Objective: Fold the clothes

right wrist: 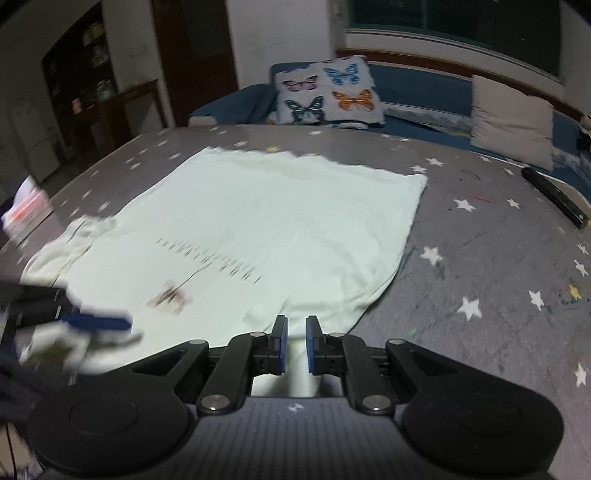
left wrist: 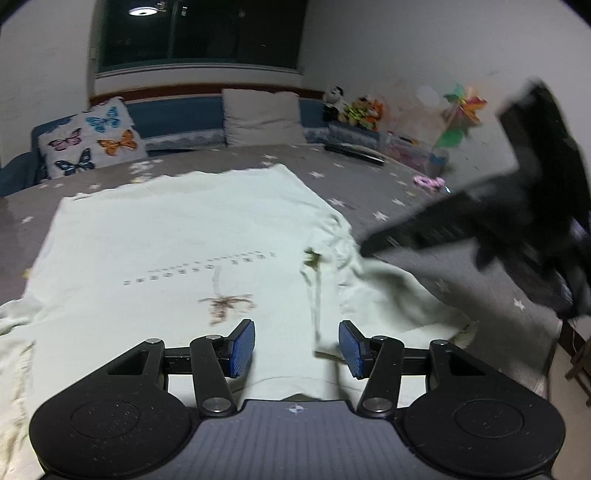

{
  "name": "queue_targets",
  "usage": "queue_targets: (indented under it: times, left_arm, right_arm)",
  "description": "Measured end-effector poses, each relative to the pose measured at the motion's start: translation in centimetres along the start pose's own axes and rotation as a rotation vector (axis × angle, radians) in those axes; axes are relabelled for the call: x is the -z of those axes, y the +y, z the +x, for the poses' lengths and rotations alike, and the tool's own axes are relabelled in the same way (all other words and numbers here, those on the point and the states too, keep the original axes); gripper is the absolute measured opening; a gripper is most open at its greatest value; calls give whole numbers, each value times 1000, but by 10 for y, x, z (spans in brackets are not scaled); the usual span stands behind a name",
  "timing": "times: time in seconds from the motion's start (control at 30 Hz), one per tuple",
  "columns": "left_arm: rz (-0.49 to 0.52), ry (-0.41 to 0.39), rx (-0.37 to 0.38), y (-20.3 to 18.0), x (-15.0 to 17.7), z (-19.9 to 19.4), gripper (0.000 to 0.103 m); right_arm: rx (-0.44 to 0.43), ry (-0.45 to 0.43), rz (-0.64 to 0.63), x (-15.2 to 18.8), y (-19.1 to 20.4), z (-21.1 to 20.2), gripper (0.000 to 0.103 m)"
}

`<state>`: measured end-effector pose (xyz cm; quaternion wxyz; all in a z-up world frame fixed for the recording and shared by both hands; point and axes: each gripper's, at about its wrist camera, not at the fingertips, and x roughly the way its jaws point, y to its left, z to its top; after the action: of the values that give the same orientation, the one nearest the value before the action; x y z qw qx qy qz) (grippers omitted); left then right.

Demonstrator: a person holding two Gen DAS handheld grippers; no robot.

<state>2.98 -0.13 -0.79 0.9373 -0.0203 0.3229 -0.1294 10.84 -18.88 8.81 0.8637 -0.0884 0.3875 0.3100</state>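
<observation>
**Right wrist clamps a sleeve fold while the left hangs open**

Right wrist view shows the pale mint-green cotton T-shirt lying spread, print side up, on a grey star-patterned bed cover, its hem toward the far pillows. The right gripper has its blue pads drawn close on a pinch of cloth at the shirt's near right edge; fabric runs up between them, so it appears clamped on the shirt. From the left wrist view, the left gripper hovers over the collar end with its pads well apart and nothing between them. The same shirt shows its right side already bunched and lifted under the blurred right tool.

By my judgement, the step in hand is the first side fold: the right sleeve and edge are being carried inward across the chest print. The next move calls for laying that edge straight over the body, while the left tool pins or takes the collar end to stop the cloth dragging.

Beyond the shirt, a butterfly-print cushion and a plain beige pillow lean on a blue headboard. A dark window sits above, soft toys crowd a corner, and a black slim bar lies on the cover.
</observation>
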Motion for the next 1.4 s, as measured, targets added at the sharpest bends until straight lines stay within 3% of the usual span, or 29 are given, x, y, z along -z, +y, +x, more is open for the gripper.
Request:
queue_targets:
  times: [0.13, 0.43, 0.67, 0.8, 0.93, 1.0, 1.03, 1.07, 1.23, 1.4]
  left_arm:
    - [-46, -23, -72, 18, 4, -21, 54]
    - [-223, -52, -322, 80, 34, -77, 55]
    - [-392, -97, -544, 130, 53, -110, 56]
    - [-466, -80, -608, 159, 61, -111, 56]
    - [-503, -68, -594, 175, 62, -103, 50]
    - [-519, -74, -579, 179, 62, -99, 36]
    - [-520, -82, -569, 179, 62, -99, 20]
    - [-524, -90, -555, 180, 61, -100, 12]
    - [-438, -182, -514, 161, 46, -112, 5]
    - [-256, -247, -396, 116, 29, -115, 4]
  right_arm:
    - [-21, 17, -49, 17, 20, -13, 20]
    - [5, 48, -97, 60, 42, -28, 20]
    - [10, 7, -102, 50, 49, -34, 28]
    - [5, 4, -101, 43, 54, -25, 28]
    - [4, 20, -95, 44, 57, -17, 28]
    - [6, 24, -91, 44, 57, -15, 28]
    - [7, 26, -88, 44, 57, -15, 28]
    - [8, 27, -86, 44, 57, -14, 28]
    - [12, 31, -83, 44, 57, -12, 28]
    - [12, 30, -83, 45, 58, -11, 28]
